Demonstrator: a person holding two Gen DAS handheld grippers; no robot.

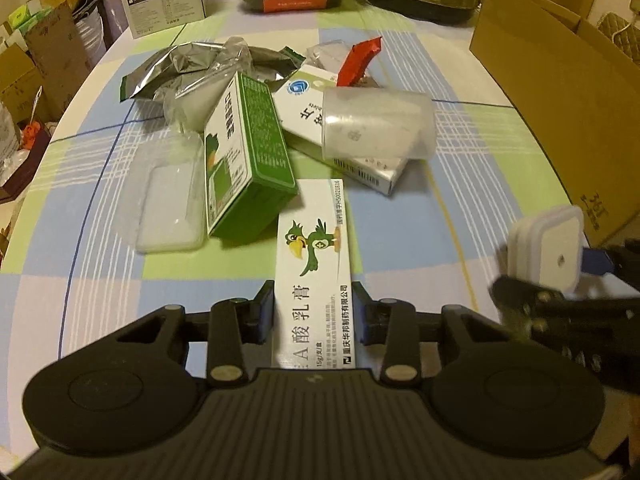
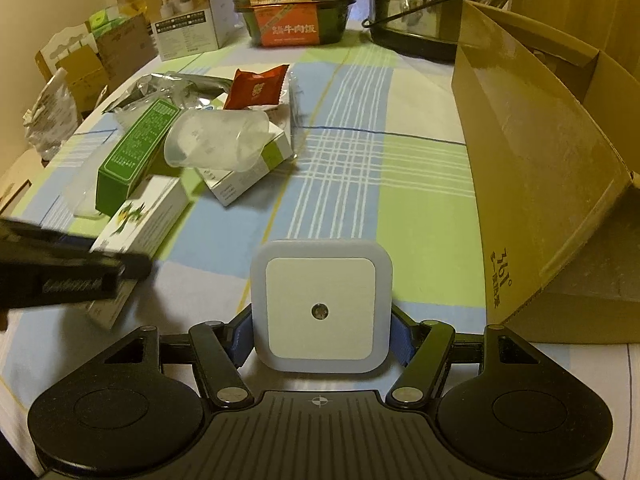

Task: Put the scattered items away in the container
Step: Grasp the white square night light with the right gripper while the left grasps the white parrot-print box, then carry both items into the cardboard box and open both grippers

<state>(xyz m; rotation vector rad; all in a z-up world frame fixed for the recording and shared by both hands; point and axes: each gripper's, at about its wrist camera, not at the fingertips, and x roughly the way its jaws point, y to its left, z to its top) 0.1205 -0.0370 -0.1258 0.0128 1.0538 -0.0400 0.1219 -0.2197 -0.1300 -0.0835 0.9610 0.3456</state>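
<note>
A long white ointment box with a green parrot (image 1: 314,256) lies lengthwise on the checked tablecloth. My left gripper (image 1: 314,312) is shut on its near end, a blue pad against each side. My right gripper (image 2: 320,332) is shut on a white square night light (image 2: 320,312), held just above the cloth. An open cardboard box (image 2: 540,152) stands right of it. Behind the ointment box is a pile: a green box (image 1: 248,152), a clear plastic cup (image 1: 376,124) lying on a white medicine box (image 1: 304,112), a red packet (image 1: 360,60), a silver foil bag (image 1: 192,64) and a clear tray (image 1: 168,200).
At the table's far edge stand a steel kettle (image 2: 424,8), a black meal tub with an orange label (image 2: 292,4) and a white carton (image 2: 188,12). Cardboard boxes and bags sit off the table's left side (image 1: 40,60). Bare cloth (image 2: 360,168) lies between pile and cardboard box.
</note>
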